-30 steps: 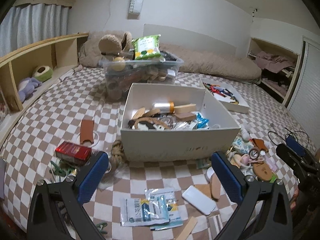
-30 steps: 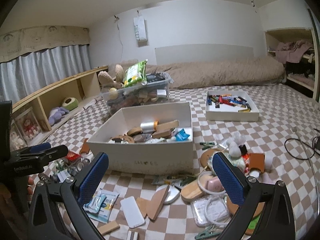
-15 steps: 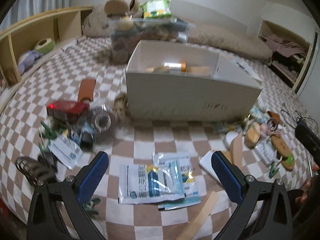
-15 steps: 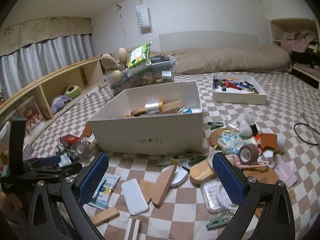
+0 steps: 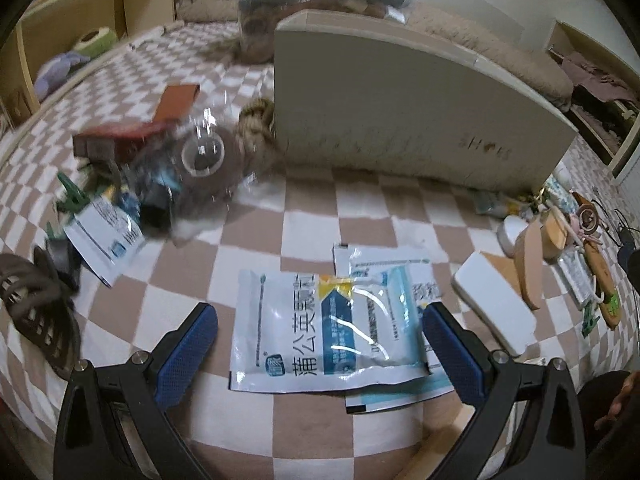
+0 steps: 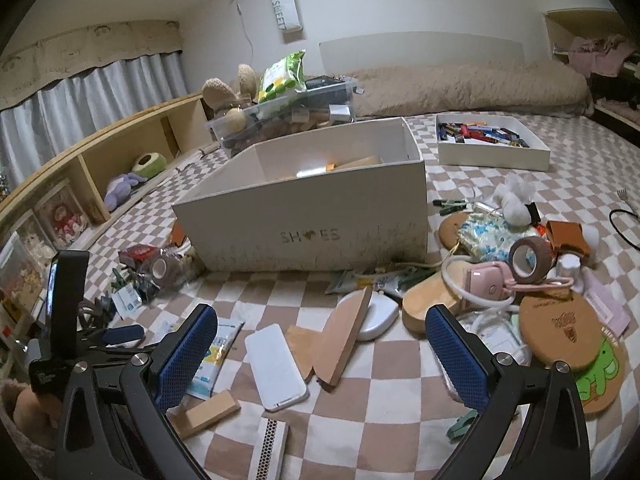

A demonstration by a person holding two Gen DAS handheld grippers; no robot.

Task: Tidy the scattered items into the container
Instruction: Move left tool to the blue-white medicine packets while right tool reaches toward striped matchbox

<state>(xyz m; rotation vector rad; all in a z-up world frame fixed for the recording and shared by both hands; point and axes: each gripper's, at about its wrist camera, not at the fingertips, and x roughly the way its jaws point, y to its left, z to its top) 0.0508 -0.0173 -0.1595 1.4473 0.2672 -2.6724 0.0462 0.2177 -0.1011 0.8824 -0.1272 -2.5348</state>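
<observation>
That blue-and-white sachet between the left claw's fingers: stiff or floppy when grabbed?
Likely floppy: the sachet lies flat and thin on the checkered bedding. Its glossy film shows glare, so probably slippery. It overlaps a second sachet, which may drag along.

Motion blur smears the clutter pile (image 5: 160, 168); the white box (image 5: 400, 120) hides its contents.

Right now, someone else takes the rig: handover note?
Left gripper: open, empty, low over the blue-and-white foil sachets on the checkered bedcover.
Right gripper: open, empty, above the flat white rectangular case and wooden wedge.
Done: some items already lie in the white cardboard "SHOES" box.
Left: the sachets, case, wedge, brown tape roll, round cork coaster and more clutter on both sides of the box.
</observation>
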